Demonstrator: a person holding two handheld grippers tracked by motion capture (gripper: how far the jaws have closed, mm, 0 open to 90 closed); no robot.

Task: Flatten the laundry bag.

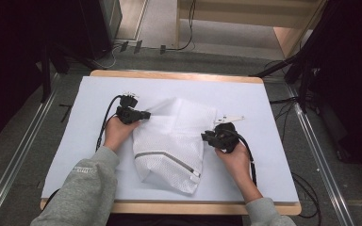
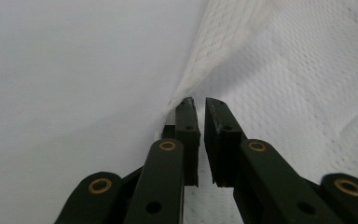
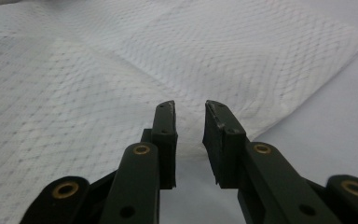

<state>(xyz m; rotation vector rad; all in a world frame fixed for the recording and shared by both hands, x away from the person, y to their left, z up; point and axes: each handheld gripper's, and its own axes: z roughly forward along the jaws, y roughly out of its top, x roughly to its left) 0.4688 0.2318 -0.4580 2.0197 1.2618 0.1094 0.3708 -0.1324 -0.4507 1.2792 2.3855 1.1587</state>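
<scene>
A lab: floor rails (image 1: pixel 24 141), cables (image 1: pixel 306 184), covered table (image 1: pixel 264 155).

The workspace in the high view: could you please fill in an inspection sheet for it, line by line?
Surface: white sheet over a wood-edged table.
Job's things: white mesh laundry bag lying partly folded in the middle, its grey zipper towards the near edge.
Clutter: a small white tag-like piece beyond the right claw; what it is cannot be told.
Grippers: left claw at the bag's left edge, jaws a narrow gap apart with a fold of mesh at the tips; right claw open at the bag's right edge.
Cables: a black cable trails from each claw; more lie on the floor.
Surroundings: grey floor, metal rails, dark stands.
</scene>
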